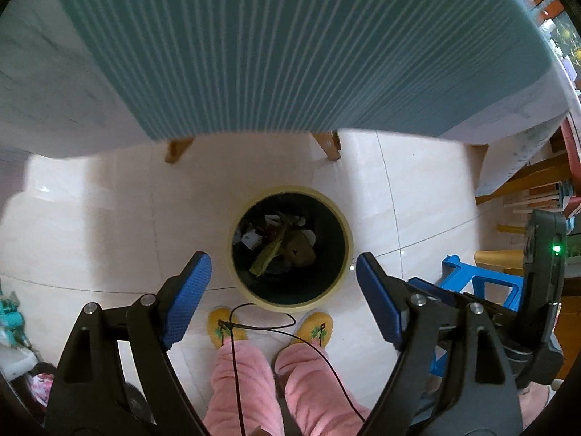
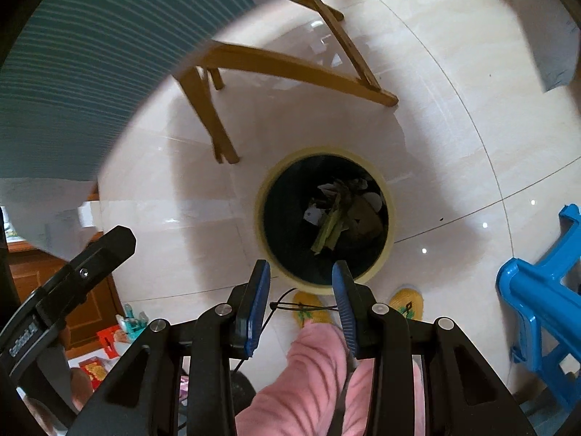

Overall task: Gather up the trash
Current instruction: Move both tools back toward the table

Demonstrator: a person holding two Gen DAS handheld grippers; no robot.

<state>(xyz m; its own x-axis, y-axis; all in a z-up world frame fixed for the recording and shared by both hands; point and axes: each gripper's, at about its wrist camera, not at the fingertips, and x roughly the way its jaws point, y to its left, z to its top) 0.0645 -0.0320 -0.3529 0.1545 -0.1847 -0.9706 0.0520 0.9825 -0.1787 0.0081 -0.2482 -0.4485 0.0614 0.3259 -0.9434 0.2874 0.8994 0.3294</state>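
Below both grippers, I am seeing the trash bin (image 1: 292, 249) standing upright on the pale tiled floor (image 1: 109, 225), and I am taking it as my landmark. Its cream rim is ringing a black liner, and inside it 1 heap of trash (image 1: 283, 245) is lying: green stalks, brown scraps, white paper bits.

I am holding the left gripper (image 1: 284, 283) above the bin with its 2 blue pads spread wide, nothing between them. The right gripper (image 2: 301, 292) is hanging over the bin's near edge, jaws standing partly apart, with nothing gripped between the pads.

Just on the near side of the bin, 2 yellow slippers (image 1: 225, 327) and pink trouser legs (image 1: 247, 381) are showing, with a thin black cable (image 1: 261, 323) looping over them. Beyond the bin, wooden table legs (image 2: 203, 109) are standing under a teal striped cloth (image 1: 290, 43). To the bin's right, 1 blue plastic stool (image 2: 541, 298) is sitting.
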